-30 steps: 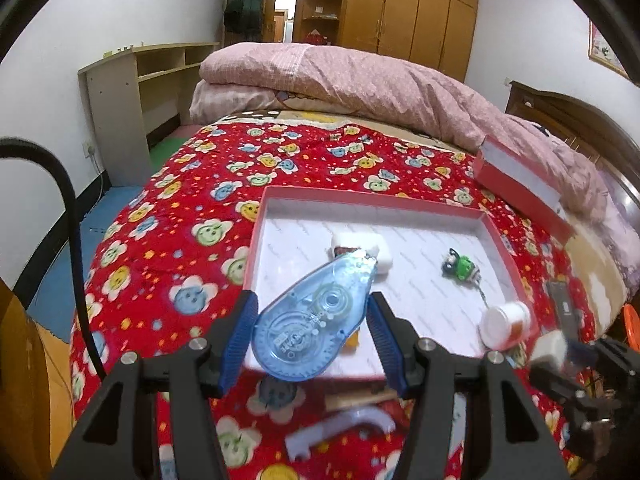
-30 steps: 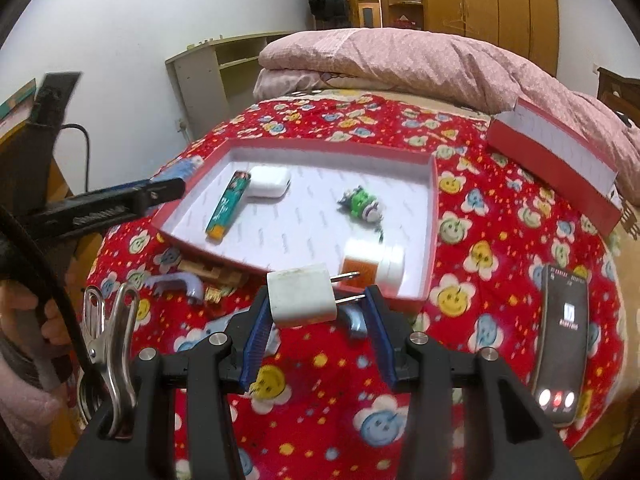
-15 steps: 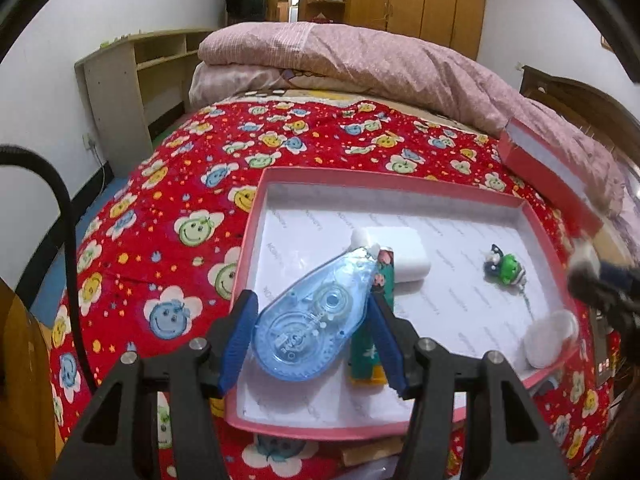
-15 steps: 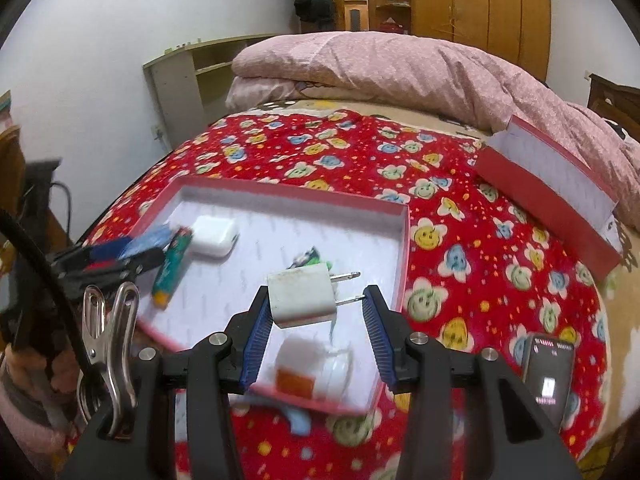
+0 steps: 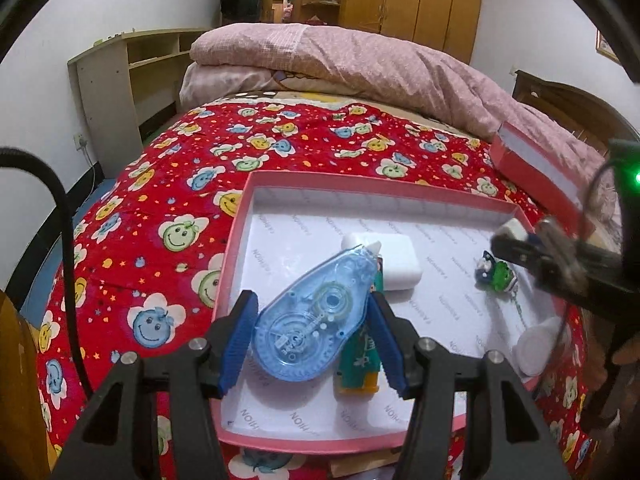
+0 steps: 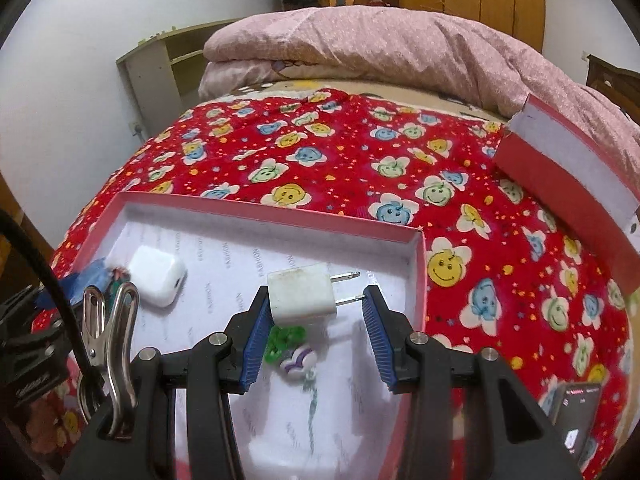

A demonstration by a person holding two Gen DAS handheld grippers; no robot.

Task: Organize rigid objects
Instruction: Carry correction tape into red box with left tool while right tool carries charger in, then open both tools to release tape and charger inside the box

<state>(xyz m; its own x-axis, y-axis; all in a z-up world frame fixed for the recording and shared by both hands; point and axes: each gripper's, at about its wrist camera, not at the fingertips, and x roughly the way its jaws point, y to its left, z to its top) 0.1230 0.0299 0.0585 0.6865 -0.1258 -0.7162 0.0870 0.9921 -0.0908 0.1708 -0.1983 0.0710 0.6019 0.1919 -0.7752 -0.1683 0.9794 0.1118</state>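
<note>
Left claw grips the blue correction tape over the pink box; right claw clamps the white charger plug — above the box's right part.

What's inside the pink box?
In the box: a white case, a green lighter partly hidden behind the held tape dispenser, a green toy and a white jar.
</note>
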